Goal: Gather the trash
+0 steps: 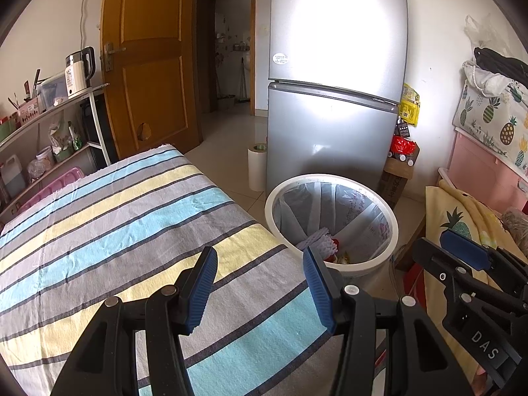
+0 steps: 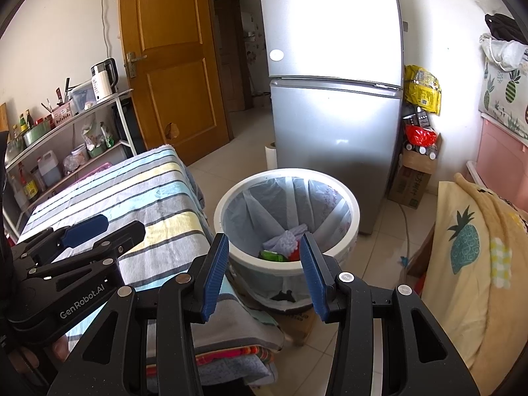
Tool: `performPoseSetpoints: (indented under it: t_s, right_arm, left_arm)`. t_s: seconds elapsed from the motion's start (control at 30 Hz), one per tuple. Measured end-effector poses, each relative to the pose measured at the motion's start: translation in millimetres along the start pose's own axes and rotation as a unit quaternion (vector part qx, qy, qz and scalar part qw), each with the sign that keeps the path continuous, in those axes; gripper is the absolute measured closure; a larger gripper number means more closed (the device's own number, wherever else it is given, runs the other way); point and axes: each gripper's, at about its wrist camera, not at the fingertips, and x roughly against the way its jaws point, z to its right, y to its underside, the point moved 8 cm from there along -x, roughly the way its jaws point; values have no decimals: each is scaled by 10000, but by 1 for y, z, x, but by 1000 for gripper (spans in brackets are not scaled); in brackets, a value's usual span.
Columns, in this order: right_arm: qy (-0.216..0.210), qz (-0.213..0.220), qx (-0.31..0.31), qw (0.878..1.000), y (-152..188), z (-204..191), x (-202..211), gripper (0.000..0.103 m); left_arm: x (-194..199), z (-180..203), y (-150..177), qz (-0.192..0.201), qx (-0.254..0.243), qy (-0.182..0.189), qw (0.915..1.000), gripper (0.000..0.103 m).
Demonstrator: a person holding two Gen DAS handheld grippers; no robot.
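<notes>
A white round trash bin (image 1: pixel 333 178) (image 2: pixel 224 211) with a clear liner stands on the floor beside the striped table. Inside lie a white foam net (image 1: pixel 318 241) (image 2: pixel 287 241), a green wrapper (image 2: pixel 272 255) and red scraps (image 1: pixel 335 243). My left gripper (image 1: pixel 260 257) hovers open over the striped cloth (image 1: pixel 125 224) near the table's right edge, nothing between its blue pads. My right gripper (image 2: pixel 264 247) is open too, held just in front of the bin with empty jaws. Each gripper shows at the side of the other's view: the right gripper (image 1: pixel 468 264), the left gripper (image 2: pixel 92 231).
A silver fridge (image 1: pixel 333 99) (image 2: pixel 333 99) stands behind the bin, with a paper roll (image 1: pixel 257 165) and a cardboard box (image 2: pixel 412 178) at its sides. A shelf rack (image 1: pixel 49 132) lines the left wall. A pineapple-print cushion (image 2: pixel 468 247) sits on the right.
</notes>
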Motion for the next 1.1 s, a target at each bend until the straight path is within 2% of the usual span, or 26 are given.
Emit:
performPoseSetpoints:
  t_s: [1.1]
  right_arm:
    - [-31, -2, 2, 10000, 1, -1, 0, 57]
  left_arm:
    - [1, -1, 2, 15, 7, -5, 10000, 49]
